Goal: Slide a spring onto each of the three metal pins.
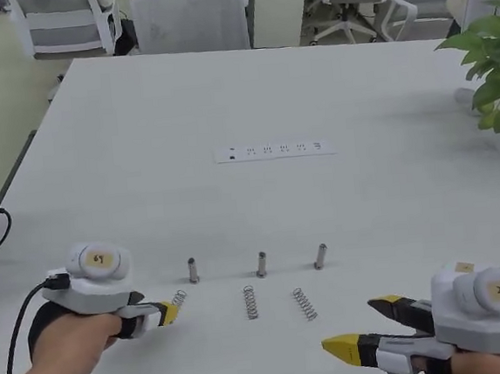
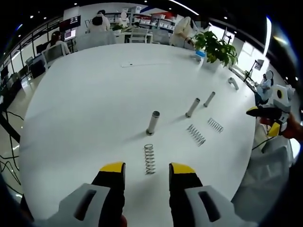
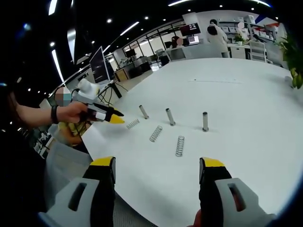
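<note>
Zero seated; found springs (image 1: 250,302) loose by bare pins (image 1: 261,264). Saw left claw (image 2: 147,166) part-open, empty, at nearest spring (image 2: 149,158); right claw (image 3: 156,161) wide, empty. Feared off-centre pinch flicking it away.

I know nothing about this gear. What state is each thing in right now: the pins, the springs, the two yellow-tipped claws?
Left claw: open, empty.
Right claw: open, empty.
Left pin: upright, bare.
Middle pin: upright, bare.
Right pin: upright, bare.
Left spring: lying flat, just ahead of the left claw's tips.
Middle spring: lying flat, untouched.
Right spring: lying flat, untouched.
</note>
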Available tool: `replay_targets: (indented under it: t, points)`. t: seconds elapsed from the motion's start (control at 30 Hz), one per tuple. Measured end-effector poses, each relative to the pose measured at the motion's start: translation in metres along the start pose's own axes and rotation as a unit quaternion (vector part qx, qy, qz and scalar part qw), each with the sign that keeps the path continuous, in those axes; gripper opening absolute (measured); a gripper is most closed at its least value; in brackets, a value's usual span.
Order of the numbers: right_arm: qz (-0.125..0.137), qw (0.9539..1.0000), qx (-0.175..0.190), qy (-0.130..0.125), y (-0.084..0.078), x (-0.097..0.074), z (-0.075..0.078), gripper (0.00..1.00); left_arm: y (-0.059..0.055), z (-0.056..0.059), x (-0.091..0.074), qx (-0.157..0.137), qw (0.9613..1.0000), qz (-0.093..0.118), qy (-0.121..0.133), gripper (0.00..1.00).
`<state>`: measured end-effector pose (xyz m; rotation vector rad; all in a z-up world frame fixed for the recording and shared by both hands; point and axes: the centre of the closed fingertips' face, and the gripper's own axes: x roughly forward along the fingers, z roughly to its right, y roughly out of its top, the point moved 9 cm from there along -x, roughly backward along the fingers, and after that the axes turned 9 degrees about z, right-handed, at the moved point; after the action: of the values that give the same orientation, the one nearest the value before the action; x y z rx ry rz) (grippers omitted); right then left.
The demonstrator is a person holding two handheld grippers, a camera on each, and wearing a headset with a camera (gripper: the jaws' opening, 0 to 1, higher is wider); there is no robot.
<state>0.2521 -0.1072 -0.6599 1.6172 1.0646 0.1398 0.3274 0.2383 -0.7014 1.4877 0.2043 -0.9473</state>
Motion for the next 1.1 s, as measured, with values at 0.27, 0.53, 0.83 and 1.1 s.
replay_targets:
  t: [0.27, 0.53, 0.83, 1.1]
  points:
    - [-0.002, 1.0000, 0.002, -0.003, -0.001, -0.002, 0.000, 0.71, -0.005, -0.001, 0.015, 0.001, 0.9998, -0.018, -0.002, 0.26]
    - [-0.004, 1.0000, 0.003, -0.003, -0.003, -0.002, 0.001, 0.71, -0.009, 0.000, 0.023, -0.001, 0.9995, -0.032, -0.005, 0.20]
    - [-0.003, 1.0000, 0.004, -0.004, -0.003, -0.003, 0.001, 0.71, -0.011, 0.002, 0.030, -0.001, 0.9990, -0.044, -0.008, 0.15]
    - [-0.004, 1.0000, 0.004, -0.004, -0.003, -0.003, 0.001, 0.71, -0.015, 0.004, 0.033, 0.015, 0.9980, -0.060, -0.010, 0.08]
